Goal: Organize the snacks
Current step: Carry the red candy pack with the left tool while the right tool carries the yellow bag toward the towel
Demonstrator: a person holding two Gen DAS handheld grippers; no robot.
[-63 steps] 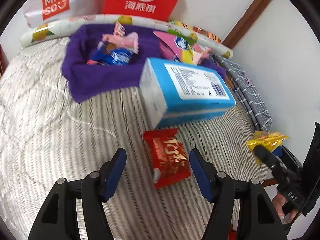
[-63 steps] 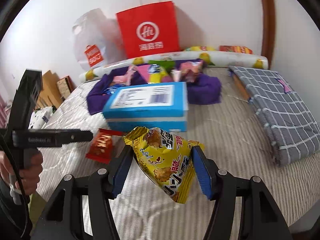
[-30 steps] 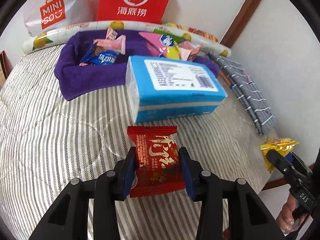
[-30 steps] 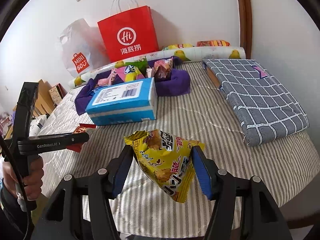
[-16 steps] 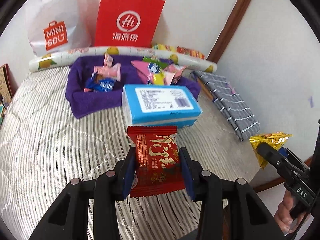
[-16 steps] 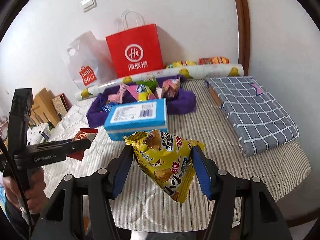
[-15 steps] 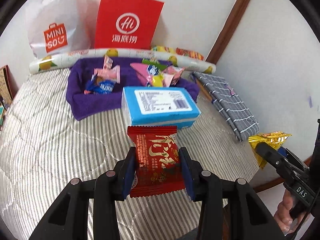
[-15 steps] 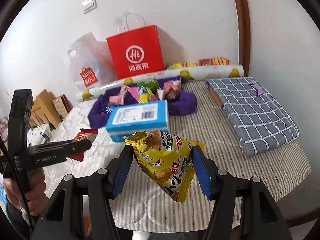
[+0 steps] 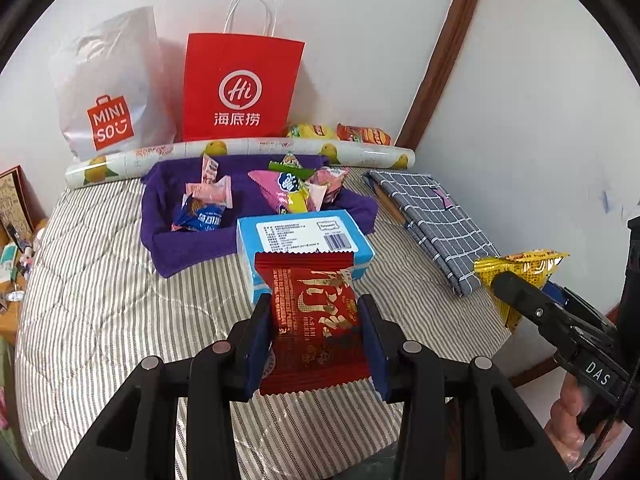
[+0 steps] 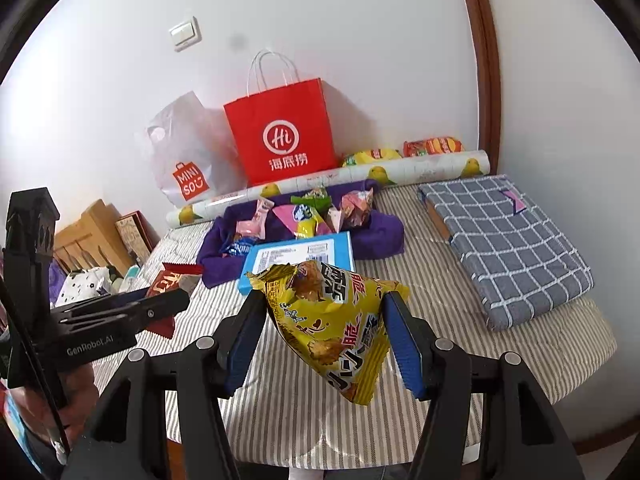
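left gripper (image 9: pixel 316 330) pinches a flat red foil snack packet (image 9: pixel 314 322), right gripper (image 10: pixel 324 330) a crinkly yellow chip bag (image 10: pixel 334 320), both above the striped bed (image 9: pixel 100 300).

Left gripper (image 9: pixel 316 334) and right gripper (image 10: pixel 322 330) clamped (both tilted downward).

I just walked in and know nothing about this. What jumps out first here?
Two snacks held up over the striped bed: a red packet between the left gripper's fingers, a yellow chip bag in the right gripper. Behind them, a bright red paper bag stands against the wall.
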